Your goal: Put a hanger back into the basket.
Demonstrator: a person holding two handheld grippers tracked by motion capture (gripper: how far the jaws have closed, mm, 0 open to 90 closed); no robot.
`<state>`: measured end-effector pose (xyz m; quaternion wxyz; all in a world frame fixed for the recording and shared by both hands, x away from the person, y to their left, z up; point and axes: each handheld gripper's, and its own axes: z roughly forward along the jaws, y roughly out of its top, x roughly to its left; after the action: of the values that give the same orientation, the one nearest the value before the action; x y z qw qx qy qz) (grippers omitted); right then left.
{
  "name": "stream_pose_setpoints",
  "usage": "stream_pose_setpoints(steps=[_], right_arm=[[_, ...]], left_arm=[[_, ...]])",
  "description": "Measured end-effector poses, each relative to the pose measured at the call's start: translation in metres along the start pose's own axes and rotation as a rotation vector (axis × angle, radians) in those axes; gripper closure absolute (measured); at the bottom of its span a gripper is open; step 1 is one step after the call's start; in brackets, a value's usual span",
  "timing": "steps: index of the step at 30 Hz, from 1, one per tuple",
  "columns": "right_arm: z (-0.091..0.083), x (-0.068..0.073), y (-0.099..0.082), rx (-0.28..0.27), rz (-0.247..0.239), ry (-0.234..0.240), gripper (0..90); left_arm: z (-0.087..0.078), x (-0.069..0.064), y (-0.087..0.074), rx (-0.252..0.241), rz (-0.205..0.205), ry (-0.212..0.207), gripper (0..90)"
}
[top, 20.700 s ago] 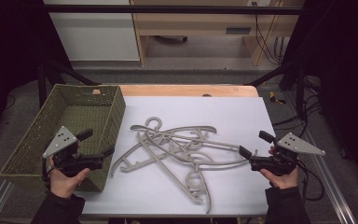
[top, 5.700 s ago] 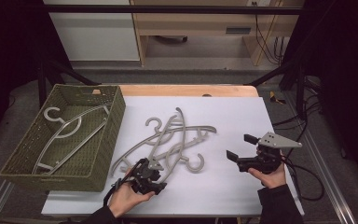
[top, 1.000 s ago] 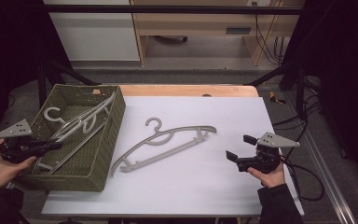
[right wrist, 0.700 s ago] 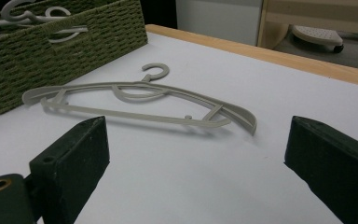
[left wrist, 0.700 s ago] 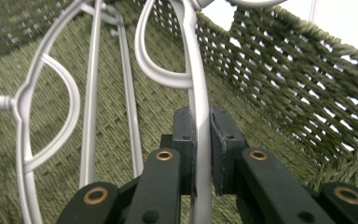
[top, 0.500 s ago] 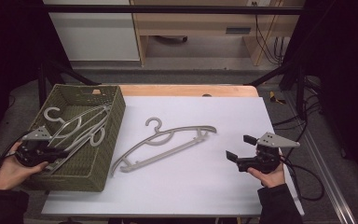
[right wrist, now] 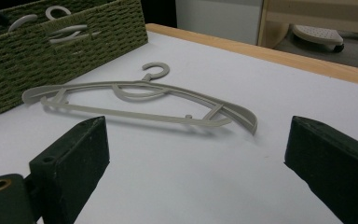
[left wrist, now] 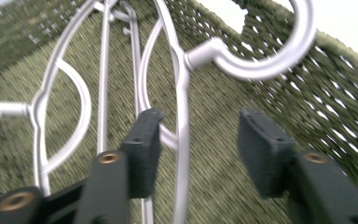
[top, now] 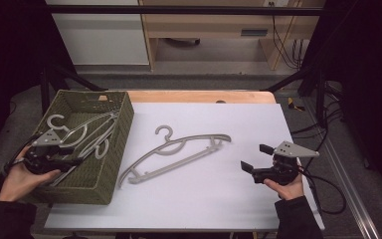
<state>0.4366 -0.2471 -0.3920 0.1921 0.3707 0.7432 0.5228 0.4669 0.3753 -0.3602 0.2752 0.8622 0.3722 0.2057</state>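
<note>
Woven green, the basket [top: 110,164] at the table's left now holds a loose heap of grey hangers [top: 87,134], one more than a moment ago. Over it the left gripper [left wrist: 198,140] has just been opening its jaws; a hanger bar runs between the pads, but they no longer press it, so it looks released. One last hanger [top: 179,152] lies mid-table on the white sheet, likely next. The right gripper [top: 256,159] waits beside it, wide open, empty.
</note>
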Motion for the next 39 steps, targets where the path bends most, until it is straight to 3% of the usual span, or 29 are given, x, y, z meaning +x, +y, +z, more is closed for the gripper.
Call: stream_pose_setpoints(steps=[3, 7, 14, 17, 22, 28, 29, 35, 39], right_arm=[[0.0, 0.0, 0.0, 0.002, -0.003, -0.001, 6.5], [-0.001, 0.0, 0.0, 0.002, -0.003, 0.001, 6.5], [0.0, 0.0, 0.0, -0.002, -0.001, 0.002, 6.5], [-0.001, 0.0, 0.0, 0.001, -0.003, -0.001, 6.6], [-0.002, -0.001, 0.0, 0.0, -0.005, 0.002, 6.6], [-0.001, 0.0, 0.0, 0.001, -0.001, -0.002, 6.6], [-0.001, 0.0, 0.0, 0.001, -0.001, -0.002, 6.6], [-0.002, -0.001, 0.0, -0.001, -0.003, -0.003, 6.6], [-0.002, -0.001, 0.0, -0.001, -0.004, -0.004, 6.5]], left_arm=[[0.011, 0.001, 0.006, 0.032, -0.02, 0.033, 43.9], [0.026, 0.002, 0.008, 0.104, -0.027, 0.042, 43.7], [0.037, 0.002, 0.008, 0.207, -0.033, 0.061, 53.4], [0.041, 0.001, 0.009, 0.253, -0.029, 0.086, 62.4], [0.036, -0.001, 0.009, 0.249, -0.006, 0.103, 68.5], [0.016, 0.007, 0.01, 0.183, -0.029, 0.116, 78.2], [0.015, 0.009, 0.01, 0.174, -0.04, 0.126, 79.5], [0.012, 0.02, 0.007, 0.133, -0.085, 0.09, 79.4], [0.008, 0.03, 0.004, 0.109, -0.127, 0.135, 78.3]])
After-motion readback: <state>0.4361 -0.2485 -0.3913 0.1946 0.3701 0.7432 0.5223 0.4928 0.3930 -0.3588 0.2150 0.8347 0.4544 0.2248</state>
